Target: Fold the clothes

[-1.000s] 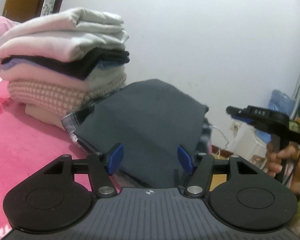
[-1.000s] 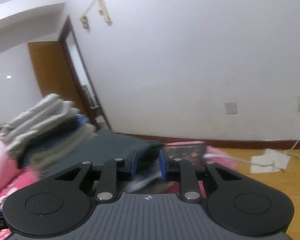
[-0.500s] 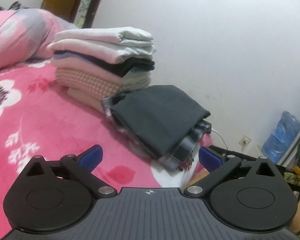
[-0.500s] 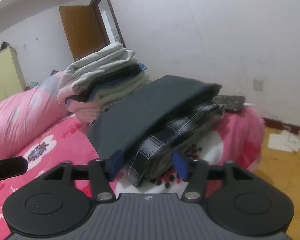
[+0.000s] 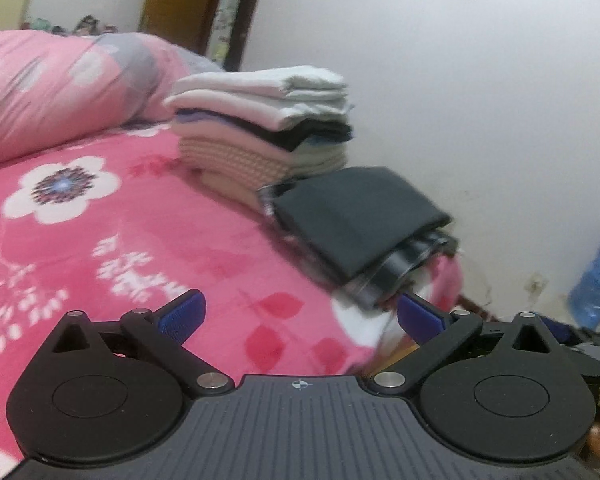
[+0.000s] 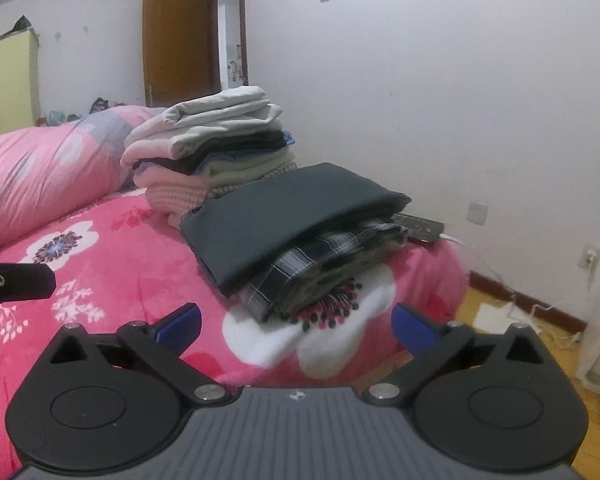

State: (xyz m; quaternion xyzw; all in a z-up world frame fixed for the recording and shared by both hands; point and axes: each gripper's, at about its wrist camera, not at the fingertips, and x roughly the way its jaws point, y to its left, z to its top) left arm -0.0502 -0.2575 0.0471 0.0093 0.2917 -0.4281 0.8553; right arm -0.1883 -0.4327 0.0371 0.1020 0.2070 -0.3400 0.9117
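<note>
1. Our left gripper (image 5: 298, 316) gapes, empty; right gripper (image 6: 296, 324) is opening, empty.
2. Dark garment (image 6: 284, 216) lies at twelve o'clock, atop plaid (soft, light, floppy).
3. We'd pinch its near folded edge.

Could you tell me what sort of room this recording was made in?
Most likely a home bedroom: a bed with a pink floral blanket, a rolled quilt at its head, stacked folded clothes, and a yellow wardrobe.

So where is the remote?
In the right wrist view, the remote lies on the pink bed near its corner by the wall, right of the dark folded cloth and tucked against the plaid one beneath it.
</note>
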